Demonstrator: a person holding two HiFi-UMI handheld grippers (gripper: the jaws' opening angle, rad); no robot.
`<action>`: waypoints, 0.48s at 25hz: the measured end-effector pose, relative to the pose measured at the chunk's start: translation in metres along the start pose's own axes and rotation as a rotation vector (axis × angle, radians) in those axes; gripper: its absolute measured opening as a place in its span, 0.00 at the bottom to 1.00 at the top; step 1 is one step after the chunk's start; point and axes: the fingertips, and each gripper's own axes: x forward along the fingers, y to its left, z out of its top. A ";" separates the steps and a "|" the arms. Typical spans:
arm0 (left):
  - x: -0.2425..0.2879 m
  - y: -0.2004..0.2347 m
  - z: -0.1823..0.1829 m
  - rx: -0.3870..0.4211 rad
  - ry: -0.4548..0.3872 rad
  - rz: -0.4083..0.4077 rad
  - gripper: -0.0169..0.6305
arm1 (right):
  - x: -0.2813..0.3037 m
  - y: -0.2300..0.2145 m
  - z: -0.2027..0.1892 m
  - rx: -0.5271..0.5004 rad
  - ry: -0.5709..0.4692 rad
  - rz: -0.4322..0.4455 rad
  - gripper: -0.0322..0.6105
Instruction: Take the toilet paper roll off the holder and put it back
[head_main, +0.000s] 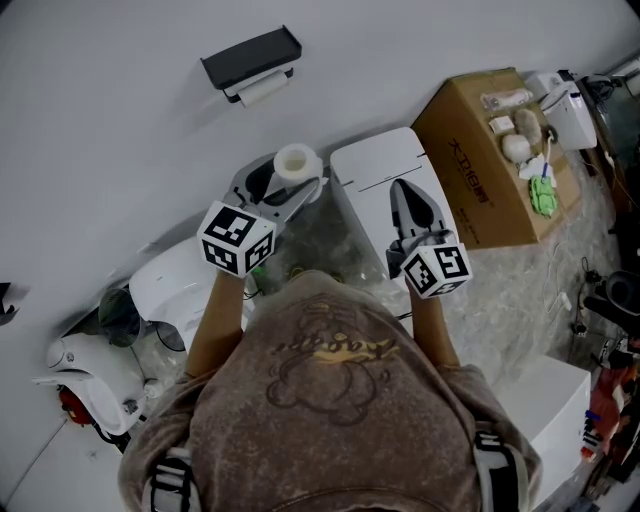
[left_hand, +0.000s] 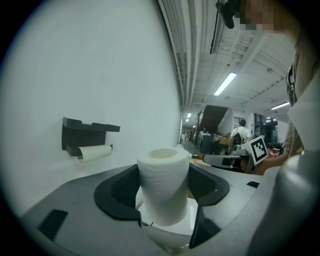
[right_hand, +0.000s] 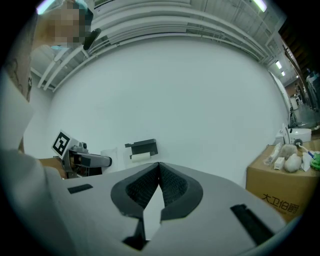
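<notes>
A white toilet paper roll (head_main: 298, 162) stands upright between the jaws of my left gripper (head_main: 290, 182), which is shut on it; in the left gripper view the roll (left_hand: 162, 187) fills the gap between the dark pads. The black holder (head_main: 250, 62) is fixed on the white wall ahead, apart from the gripper, and a thin white roll (head_main: 265, 90) hangs under it. The holder (left_hand: 85, 132) shows at the left of the left gripper view. My right gripper (head_main: 408, 198) is shut with nothing in it, its pads meeting at the tips (right_hand: 158, 167), and it points at the wall near the holder (right_hand: 142, 147).
A white box-shaped unit (head_main: 375, 165) stands against the wall under the right gripper. A cardboard box (head_main: 480, 170) with small items on top stands at the right. White fixtures (head_main: 170, 285) sit low at the left. Clear plastic sheeting covers the floor (head_main: 510, 290).
</notes>
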 end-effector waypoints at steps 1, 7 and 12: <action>-0.001 0.000 0.001 0.003 0.001 0.003 0.50 | 0.000 0.002 0.000 0.002 0.000 0.002 0.05; -0.003 0.002 0.018 0.058 0.006 0.005 0.50 | 0.003 0.009 0.000 0.007 0.000 0.022 0.05; -0.004 0.009 0.052 0.104 -0.021 -0.005 0.50 | 0.007 0.012 -0.001 0.008 0.002 0.038 0.05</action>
